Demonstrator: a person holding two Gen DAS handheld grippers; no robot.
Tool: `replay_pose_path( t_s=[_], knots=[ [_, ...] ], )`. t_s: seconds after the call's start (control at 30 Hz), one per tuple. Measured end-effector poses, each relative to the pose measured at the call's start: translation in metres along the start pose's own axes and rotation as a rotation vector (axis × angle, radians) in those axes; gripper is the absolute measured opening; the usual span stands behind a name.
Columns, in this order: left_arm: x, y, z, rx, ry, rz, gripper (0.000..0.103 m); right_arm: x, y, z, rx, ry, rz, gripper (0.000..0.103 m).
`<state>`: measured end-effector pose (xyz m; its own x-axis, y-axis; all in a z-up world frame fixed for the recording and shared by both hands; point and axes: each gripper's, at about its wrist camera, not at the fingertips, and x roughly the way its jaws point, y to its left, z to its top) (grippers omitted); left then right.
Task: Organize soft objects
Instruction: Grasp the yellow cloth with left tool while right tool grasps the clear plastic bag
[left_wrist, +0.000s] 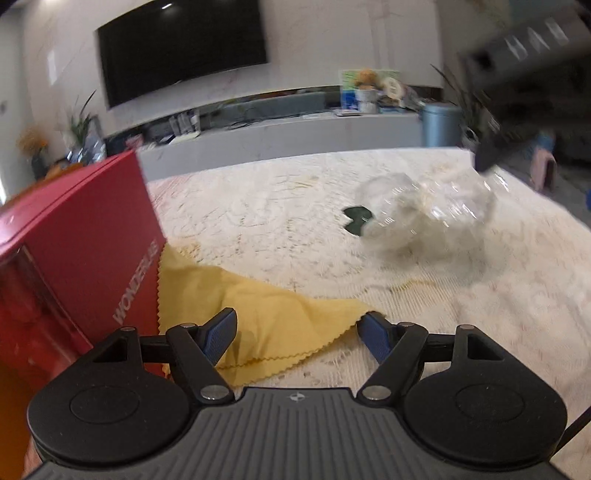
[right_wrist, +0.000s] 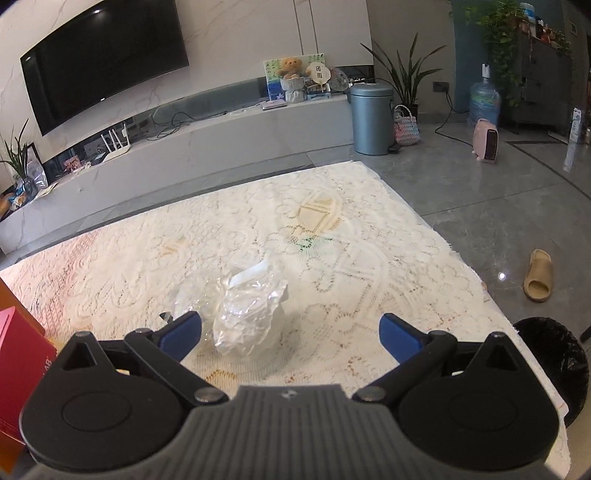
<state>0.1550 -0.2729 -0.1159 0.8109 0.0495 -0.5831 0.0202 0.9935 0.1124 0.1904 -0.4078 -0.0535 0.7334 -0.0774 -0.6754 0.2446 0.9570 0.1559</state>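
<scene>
Both views are bright with soft, even daylight and no hard shadows. The left wrist view is smeared by motion blur: the crumpled clear plastic bag (left_wrist: 424, 206) at centre right and the shelves at upper right streak badly, and only the near black gripper body stays crisp. The right wrist view is sharp nearly throughout. A small glare spot sits on the wall-mounted black television screen (right_wrist: 107, 62) at upper left, and another glints on the glossy grey floor tiles (right_wrist: 501, 275) at right. Fisheye bending curves straight lines, and the corners go dark.
</scene>
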Motion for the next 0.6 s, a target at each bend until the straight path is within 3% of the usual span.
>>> replay_pose_path(
  t_s=[0.17,0.33,0.4,0.5,0.57,0.6],
  knots=[
    [-0.001,0.005,-0.001,-0.051,0.018,0.004,0.087,0.02,0.004,-0.008,0.016,-0.015,0.014,0.101],
    [-0.006,0.015,-0.003,-0.115,0.017,-0.012,0.073,0.031,0.025,-0.011,-0.133,-0.023,0.021,0.1],
    [-0.007,0.018,-0.003,-0.135,0.013,-0.005,0.063,0.037,0.025,-0.009,-0.105,-0.025,0.031,0.1],
    [-0.009,0.019,-0.002,-0.136,0.012,-0.003,0.062,0.049,0.018,-0.007,0.017,0.023,0.099,0.1],
    [-0.009,0.018,-0.002,-0.128,0.012,-0.001,0.062,0.056,0.011,-0.008,0.104,0.062,0.158,0.09],
    [-0.009,0.019,-0.002,-0.127,0.012,-0.001,0.062,0.058,0.01,-0.008,0.105,0.076,0.17,0.07]
  ],
)
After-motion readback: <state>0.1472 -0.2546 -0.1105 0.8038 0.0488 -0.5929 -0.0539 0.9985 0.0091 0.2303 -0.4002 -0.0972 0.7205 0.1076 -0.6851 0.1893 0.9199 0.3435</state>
